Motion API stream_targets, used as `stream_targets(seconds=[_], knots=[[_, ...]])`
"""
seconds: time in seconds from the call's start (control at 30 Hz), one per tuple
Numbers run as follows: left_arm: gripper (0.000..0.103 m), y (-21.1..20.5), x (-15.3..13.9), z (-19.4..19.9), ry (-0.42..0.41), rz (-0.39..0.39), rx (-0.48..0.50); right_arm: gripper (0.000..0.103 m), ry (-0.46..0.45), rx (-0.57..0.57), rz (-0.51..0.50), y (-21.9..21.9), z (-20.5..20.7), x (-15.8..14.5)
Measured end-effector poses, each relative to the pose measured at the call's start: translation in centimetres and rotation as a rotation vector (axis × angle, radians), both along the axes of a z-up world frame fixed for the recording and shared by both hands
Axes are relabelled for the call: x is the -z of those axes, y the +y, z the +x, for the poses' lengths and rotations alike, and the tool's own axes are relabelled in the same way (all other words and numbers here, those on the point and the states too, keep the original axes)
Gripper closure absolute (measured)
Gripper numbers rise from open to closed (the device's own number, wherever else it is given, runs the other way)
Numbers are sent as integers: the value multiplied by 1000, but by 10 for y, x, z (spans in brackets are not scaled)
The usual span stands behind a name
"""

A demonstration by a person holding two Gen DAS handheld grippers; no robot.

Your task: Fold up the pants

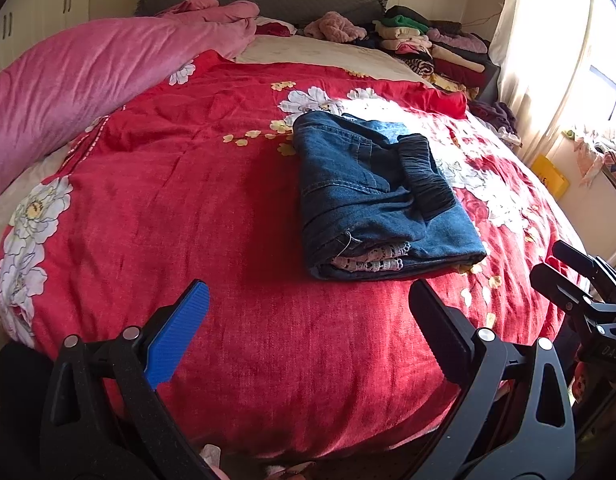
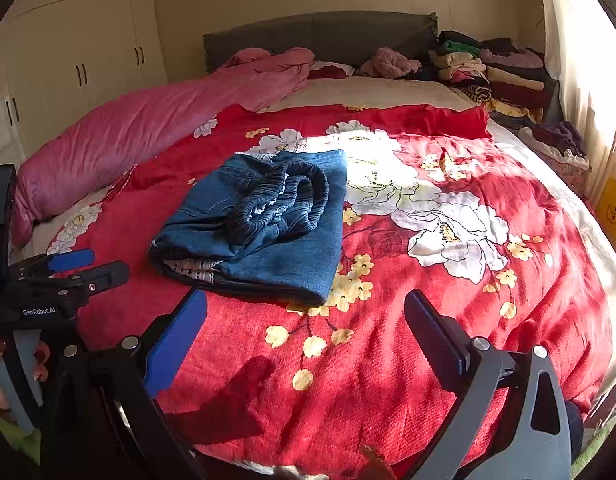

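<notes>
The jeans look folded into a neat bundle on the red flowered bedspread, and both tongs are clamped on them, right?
Not quite. The jeans are folded on the red flowered bedspread, but both wrist views show the left tongs and right tongs open, holding nothing, short of the bundle.

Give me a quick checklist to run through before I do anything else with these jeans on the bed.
1. Left gripper open and empty: ok.
2. Right gripper open and empty: ok.
3. Both grippers clear of the jeans: ok, neither touches them.
4. Jeans folded into a compact stack: ok, though the elastic waistband sits bunched on top.
5. Edges lined up: not ok, white lace trim pokes out at the near edge.
6. Jeans resting fully on the red floral cover: ok.
</notes>
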State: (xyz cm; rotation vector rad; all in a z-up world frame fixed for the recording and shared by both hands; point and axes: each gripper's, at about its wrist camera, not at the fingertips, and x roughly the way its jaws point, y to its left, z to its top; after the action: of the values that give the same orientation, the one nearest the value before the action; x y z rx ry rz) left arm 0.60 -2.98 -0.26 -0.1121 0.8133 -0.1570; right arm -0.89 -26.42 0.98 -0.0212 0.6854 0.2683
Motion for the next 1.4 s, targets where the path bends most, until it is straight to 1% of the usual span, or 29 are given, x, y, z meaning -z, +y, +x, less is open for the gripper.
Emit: stream_targets(seconds=[0.4,1.4], knots=[[9,0,-1,-2,0,-3,9,5,-3,23,0,-5,-4,-4],[9,-2,0,-4,3,-1,22,5,0,22,-6,-3,-4,-4]])
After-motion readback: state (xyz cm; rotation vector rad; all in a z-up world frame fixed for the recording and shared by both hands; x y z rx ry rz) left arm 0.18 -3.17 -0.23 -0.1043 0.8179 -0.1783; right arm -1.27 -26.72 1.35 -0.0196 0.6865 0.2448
